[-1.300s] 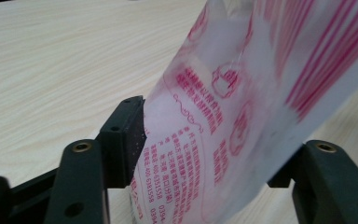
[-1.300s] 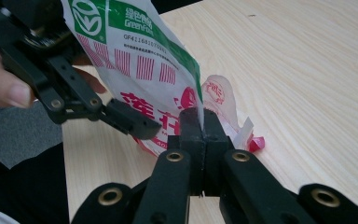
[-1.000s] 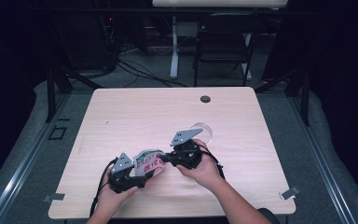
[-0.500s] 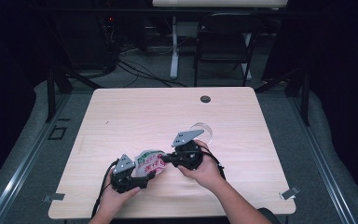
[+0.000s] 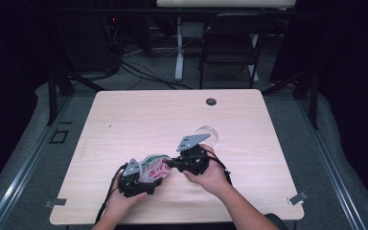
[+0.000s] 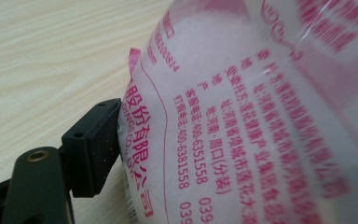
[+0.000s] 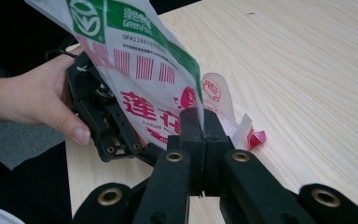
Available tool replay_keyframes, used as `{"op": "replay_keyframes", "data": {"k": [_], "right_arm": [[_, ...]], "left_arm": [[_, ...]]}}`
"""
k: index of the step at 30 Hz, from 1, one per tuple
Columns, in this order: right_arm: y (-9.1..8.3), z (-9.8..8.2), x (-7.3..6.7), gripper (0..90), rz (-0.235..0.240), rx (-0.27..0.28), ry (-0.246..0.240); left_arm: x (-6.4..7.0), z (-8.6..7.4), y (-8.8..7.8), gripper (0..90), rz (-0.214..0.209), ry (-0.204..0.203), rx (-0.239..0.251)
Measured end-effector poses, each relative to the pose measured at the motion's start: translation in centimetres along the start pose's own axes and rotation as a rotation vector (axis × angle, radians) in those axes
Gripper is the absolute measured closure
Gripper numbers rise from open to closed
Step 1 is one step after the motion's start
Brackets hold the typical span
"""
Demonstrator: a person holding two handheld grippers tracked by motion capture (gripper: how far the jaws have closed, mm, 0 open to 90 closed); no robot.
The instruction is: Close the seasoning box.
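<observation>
A pale wooden tabletop stands in a dark room. Near its front edge, the right tool has its jaws pinched tight on one edge of a plastic food bag printed in red and green. The left tool, jaws just opened wider, has the bag's other end between them; one pad touches the film. A clear plastic container lies just behind the right tool.

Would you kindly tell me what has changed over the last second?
The left tongs have just been opening around the printed bag and sank slightly toward the table. The right tongs stayed clamped on the bag's edge, unmoved.
</observation>
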State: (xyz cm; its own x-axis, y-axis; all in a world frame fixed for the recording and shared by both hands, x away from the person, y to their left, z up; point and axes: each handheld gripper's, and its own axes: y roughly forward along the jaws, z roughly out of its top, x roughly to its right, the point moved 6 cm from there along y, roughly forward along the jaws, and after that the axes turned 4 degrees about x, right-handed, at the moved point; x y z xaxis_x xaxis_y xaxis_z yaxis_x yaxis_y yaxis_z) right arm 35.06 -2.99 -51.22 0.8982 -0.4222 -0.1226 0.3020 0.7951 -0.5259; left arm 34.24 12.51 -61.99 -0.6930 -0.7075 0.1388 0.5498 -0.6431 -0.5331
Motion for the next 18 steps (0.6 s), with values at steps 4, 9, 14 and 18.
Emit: {"op": "replay_keyframes", "data": {"k": [4,9,14,18], "right_arm": [[-0.03,-0.03,0.06,90.0,-0.005,0.003,0.003],[-0.03,-0.04,0.13,90.0,-0.002,0.002,0.003],[-0.03,-0.04,0.14,90.0,-0.003,0.003,0.004],[-0.04,-0.06,0.13,90.0,-0.002,0.002,0.004]], "left_arm": [[-0.1,0.0,0.2,21.6,-0.01,-0.005,0.005],[-0.2,-0.08,0.27,22.3,-0.018,0.005,-0.016],[-0.2,-0.38,0.37,23.9,-0.016,0.018,-0.062],[-0.33,-0.71,0.41,27.0,-0.016,0.056,-0.11]]}}
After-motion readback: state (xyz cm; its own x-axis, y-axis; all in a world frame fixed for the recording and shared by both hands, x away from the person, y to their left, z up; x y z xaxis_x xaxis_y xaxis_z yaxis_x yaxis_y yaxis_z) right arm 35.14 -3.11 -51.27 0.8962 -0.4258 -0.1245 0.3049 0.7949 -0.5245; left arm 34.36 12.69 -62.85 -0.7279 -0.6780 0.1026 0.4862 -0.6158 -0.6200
